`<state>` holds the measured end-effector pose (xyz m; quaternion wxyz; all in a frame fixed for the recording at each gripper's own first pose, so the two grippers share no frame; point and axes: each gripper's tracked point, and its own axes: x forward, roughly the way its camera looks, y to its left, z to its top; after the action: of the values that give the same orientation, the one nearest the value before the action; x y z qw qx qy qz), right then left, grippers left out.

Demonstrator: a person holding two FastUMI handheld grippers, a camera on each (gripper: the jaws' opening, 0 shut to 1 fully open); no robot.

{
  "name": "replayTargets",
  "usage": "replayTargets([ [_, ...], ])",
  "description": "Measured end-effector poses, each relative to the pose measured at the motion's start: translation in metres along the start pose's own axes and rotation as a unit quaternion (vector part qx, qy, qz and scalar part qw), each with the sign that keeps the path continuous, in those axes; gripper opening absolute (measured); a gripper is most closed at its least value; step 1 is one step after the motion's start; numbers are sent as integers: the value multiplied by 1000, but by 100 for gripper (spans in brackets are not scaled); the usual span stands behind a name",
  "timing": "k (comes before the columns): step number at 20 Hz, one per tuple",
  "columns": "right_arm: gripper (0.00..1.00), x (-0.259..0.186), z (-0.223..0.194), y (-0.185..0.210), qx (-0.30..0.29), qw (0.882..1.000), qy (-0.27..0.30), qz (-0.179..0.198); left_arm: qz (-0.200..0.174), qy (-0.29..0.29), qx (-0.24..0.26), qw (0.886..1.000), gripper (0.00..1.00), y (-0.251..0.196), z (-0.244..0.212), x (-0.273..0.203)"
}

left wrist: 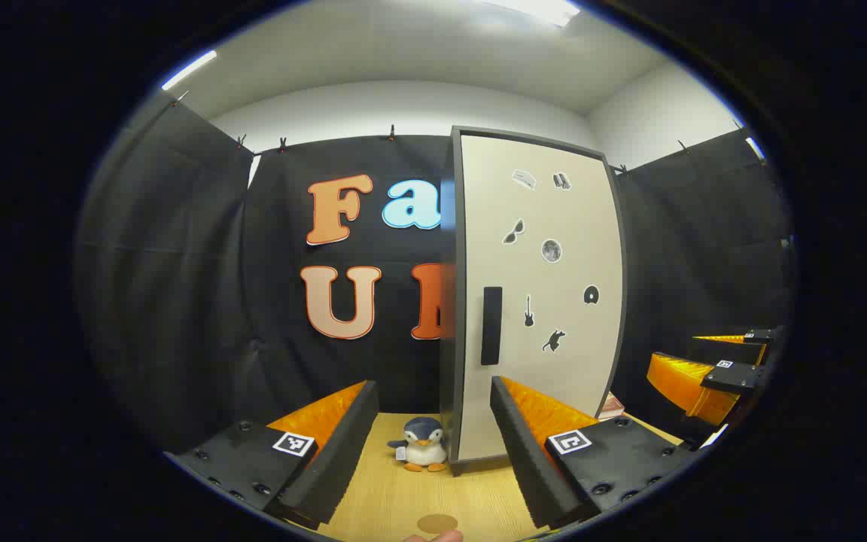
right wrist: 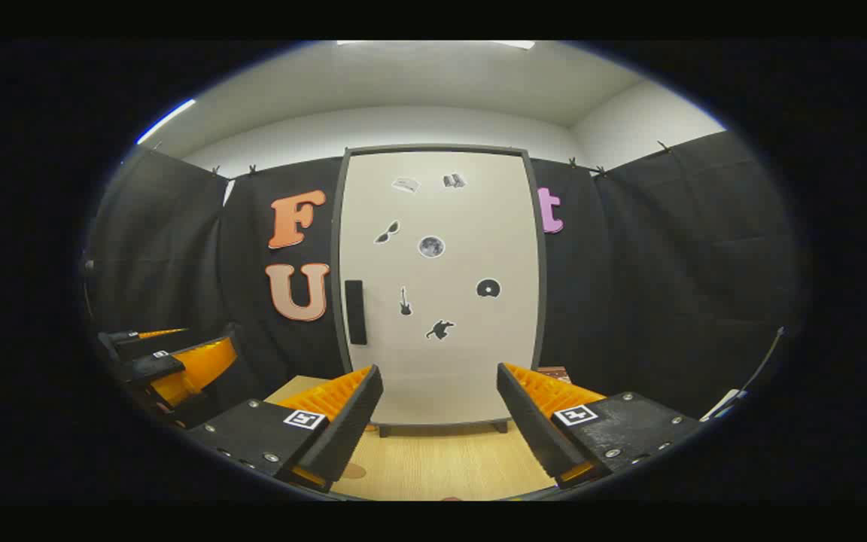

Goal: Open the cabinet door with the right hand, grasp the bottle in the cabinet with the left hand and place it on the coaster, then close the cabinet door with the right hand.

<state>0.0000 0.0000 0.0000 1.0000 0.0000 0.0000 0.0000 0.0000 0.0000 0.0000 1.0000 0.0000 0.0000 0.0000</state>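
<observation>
Cabinet (right wrist: 437, 286), freestanding, pale door in a dark frame, standing shut on the wooden bench (right wrist: 441, 467) straight ahead of the right tongs (right wrist: 439, 403); door carries small dark stickers and one dark upright handle (right wrist: 355, 312) near its left edge, which lies ahead and a little left of the right tongs' gap. Right tongs: spread wide, nothing between the fingers, well short of the door. Left tongs (left wrist: 433, 421): likewise spread and empty, looking at the cabinet from its left side, with the handle (left wrist: 491, 325) above and just right of their gap. Bottle: not to be seen, judged to stand behind the closed door (so its material, fill and weight cannot be told). Coaster (left wrist: 436, 522): a small round brown disc flat on the bench, close below the left tongs' gap. Penguin toy (left wrist: 423, 444): small plush, sitting on the bench against the cabinet's near left corner, ahead between the left fingers. Handling, as judged: the door looks a stiff, light panel that should swing on hinges at its right edge; the handle is a narrow rigid bar, best pinched across its width near mid-height and drawn outward in an arc. The cabinet looks light enough to shift if pulled sharply, so a steady draw is advised. The penguin sits near the door's likely sweep.
</observation>
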Motion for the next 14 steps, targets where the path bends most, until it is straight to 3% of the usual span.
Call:
replayTargets([
  [1, 95, 1, -1, 0, 0, 1000, 0, 0, 2, 0, 1, 1000, 99, 1, 0, -1],
  [14, 95, 4, 2, -5, 2, 1000, -3, -2, 8, -3, -4, 1000, 99, 2, -1, 0],
])
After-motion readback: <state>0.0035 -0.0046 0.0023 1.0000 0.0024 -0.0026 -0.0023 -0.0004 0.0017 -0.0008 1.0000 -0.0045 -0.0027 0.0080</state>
